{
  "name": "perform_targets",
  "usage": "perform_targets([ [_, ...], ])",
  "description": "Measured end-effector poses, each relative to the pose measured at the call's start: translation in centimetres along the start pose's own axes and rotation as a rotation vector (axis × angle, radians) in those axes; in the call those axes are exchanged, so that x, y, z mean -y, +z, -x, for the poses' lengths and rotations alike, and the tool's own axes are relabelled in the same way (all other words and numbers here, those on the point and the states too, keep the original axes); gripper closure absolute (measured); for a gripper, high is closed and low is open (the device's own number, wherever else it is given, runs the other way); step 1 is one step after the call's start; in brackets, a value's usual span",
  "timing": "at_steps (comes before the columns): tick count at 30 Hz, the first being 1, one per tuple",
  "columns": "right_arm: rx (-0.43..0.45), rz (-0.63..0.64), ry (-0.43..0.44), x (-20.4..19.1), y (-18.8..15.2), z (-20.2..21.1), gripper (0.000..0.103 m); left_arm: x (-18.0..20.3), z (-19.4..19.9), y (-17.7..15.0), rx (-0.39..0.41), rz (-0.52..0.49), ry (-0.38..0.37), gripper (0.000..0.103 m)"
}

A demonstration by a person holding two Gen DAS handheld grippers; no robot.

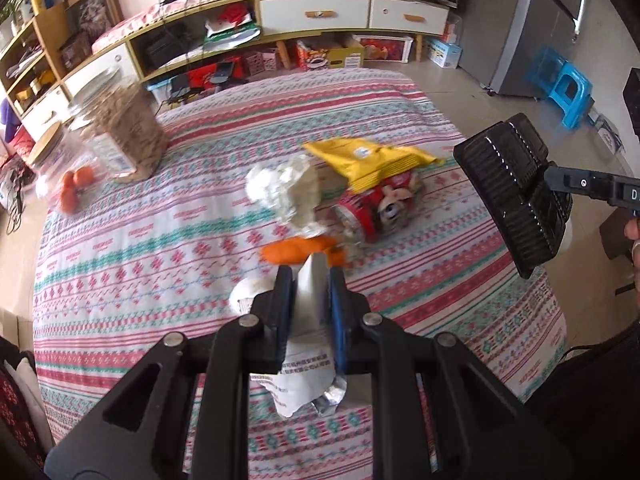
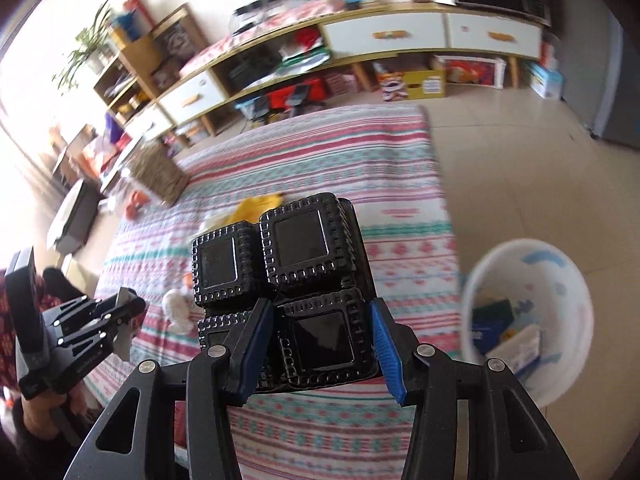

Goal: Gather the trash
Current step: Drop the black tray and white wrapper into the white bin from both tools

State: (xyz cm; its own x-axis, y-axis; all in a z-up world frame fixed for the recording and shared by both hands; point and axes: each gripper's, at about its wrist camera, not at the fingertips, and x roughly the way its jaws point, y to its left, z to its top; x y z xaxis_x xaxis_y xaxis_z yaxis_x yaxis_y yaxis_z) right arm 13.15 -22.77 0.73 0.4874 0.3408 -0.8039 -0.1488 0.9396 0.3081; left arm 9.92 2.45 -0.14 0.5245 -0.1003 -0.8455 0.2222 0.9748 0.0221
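Note:
My left gripper is shut on a white printed wrapper that hangs down between its blue pads above the striped tablecloth. My right gripper is shut on a black plastic tray with four square cups; the same tray shows at the right of the left wrist view. On the cloth lie a crumpled white paper, a yellow snack bag, a red crushed packet and orange peel. A white bin with trash in it stands on the floor to the right of the table.
A jar of brown sticks and a bag of small oranges sit at the table's far left. A long low cabinet runs behind the table. Blue stools and a grey fridge stand at the far right.

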Motion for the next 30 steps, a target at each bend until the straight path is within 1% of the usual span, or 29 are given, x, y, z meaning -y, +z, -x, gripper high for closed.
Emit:
perform_targets([
  [3, 0.025, -0.027, -0.014, 2.5, 0.0, 1.4, 0.053, 2.6, 0.0, 1.2, 0.021, -0.038, -0.006, 0.083],
  [8, 0.06, -0.114, -0.082, 8.2, -0.1, 3.6, 0.053, 6.9, -0.6, 2.9, 0.025, -0.11, -0.029, 0.083],
  [9, 0.062, -0.141, -0.103, 9.8, -0.3, 3.9, 0.053, 8.1, -0.9, 3.4, 0.022, -0.123, -0.044, 0.083],
  [14, 0.049, -0.227, -0.181, 15.0, -1.4, 4.6, 0.053, 12.8, -2.1, 4.9, 0.003, -0.162, -0.111, 0.083],
  [17, 0.035, -0.272, -0.207, 17.7, -2.2, 4.9, 0.053, 15.6, -2.8, 5.7, -0.014, -0.174, -0.167, 0.083],
  [20, 0.027, -0.299, -0.235, 19.4, -2.8, 4.9, 0.052, 18.5, -3.8, 6.5, -0.023, -0.203, -0.196, 0.083],
  [23, 0.015, -0.324, -0.235, 20.4, -3.1, 4.5, 0.052, 20.7, -4.5, 6.9, -0.032, -0.217, -0.223, 0.083],
  [25, 0.01, -0.327, -0.235, 20.5, -3.3, 4.4, 0.051, 21.6, -4.8, 7.2, -0.039, -0.217, -0.239, 0.083],
  [26, 0.009, -0.328, -0.231, 20.5, -3.3, 4.3, 0.049, 22.0, -4.9, 7.3, -0.041, -0.218, -0.242, 0.083],
  [30, 0.006, -0.336, -0.229, 20.9, -3.1, 4.2, 0.049, 23.5, -5.3, 7.8, -0.045, -0.222, -0.26, 0.083],
])
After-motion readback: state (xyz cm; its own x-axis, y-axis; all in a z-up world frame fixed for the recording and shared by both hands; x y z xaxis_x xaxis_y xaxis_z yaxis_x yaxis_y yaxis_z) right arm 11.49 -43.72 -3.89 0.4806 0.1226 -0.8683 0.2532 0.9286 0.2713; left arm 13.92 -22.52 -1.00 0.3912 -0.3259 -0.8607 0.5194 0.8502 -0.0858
